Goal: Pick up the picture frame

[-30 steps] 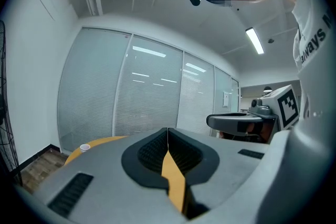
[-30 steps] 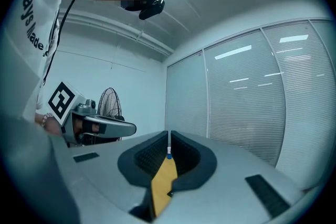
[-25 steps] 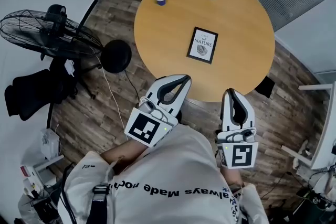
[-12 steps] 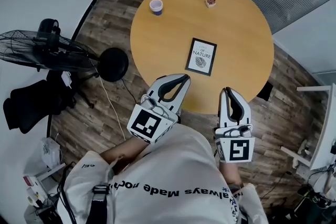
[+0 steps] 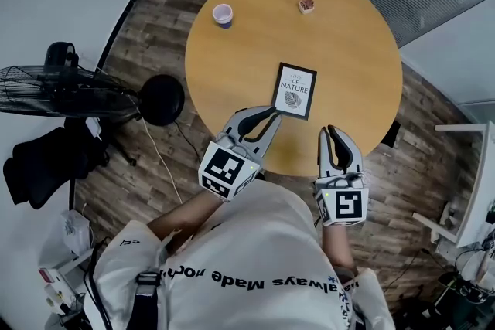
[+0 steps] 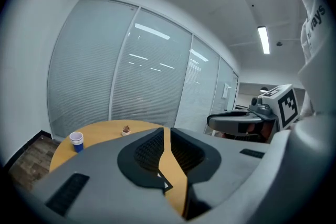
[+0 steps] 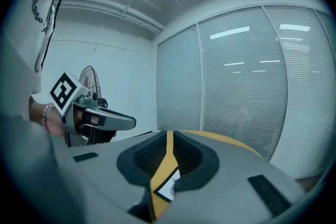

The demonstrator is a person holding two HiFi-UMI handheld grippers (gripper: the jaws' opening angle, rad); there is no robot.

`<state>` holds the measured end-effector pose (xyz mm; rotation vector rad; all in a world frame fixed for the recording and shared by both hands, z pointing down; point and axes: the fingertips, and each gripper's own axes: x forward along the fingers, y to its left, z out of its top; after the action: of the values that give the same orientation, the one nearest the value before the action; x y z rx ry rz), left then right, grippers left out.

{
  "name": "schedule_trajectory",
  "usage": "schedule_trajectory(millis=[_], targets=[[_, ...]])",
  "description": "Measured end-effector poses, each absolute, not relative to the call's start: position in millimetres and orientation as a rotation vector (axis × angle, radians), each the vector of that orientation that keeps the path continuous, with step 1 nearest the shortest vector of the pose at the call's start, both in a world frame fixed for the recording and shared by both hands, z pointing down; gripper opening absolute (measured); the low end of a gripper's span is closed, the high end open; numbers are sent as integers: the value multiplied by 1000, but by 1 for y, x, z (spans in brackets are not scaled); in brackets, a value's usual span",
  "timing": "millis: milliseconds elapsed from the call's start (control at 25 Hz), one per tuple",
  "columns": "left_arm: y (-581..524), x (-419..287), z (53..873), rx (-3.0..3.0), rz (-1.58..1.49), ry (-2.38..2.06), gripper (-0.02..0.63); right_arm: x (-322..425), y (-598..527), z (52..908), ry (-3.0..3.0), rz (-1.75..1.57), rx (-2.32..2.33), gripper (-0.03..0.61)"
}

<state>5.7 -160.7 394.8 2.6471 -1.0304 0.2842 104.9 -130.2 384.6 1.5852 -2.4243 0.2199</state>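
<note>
The black picture frame with a white print lies flat on the round wooden table, toward its near side. My left gripper is shut and empty, with its tips just short of the frame's near left corner. My right gripper is also shut and empty, over the table's near edge to the right of the frame. In the left gripper view a corner of the frame shows through the slit between the jaws. The right gripper view shows the frame the same way.
A small purple cup and a small brown item stand at the table's far side. A floor fan with a round black base is on the left. White furniture is on the right, and glass walls with blinds stand behind.
Both grippers have moved forward and down from in front of the table to its near edge, closer to the frame. Their jaws look the same.
</note>
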Motion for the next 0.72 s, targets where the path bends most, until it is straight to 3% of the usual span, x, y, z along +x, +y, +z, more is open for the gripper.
schedule_trajectory(millis=[360, 440, 520, 720], targets=[[-189, 8, 469, 2562, 390, -969, 32, 107, -159, 459, -2346, 344, 1542, 46], [-193, 8, 486, 2539, 414, -967, 46, 110, -164, 476, -2332, 360, 1530, 46], [-198, 8, 506, 2511, 437, -966, 101, 112, -168, 496, -2316, 375, 1515, 46], [-205, 5, 553, 2463, 505, -968, 101, 113, -175, 542, -2275, 415, 1467, 61]])
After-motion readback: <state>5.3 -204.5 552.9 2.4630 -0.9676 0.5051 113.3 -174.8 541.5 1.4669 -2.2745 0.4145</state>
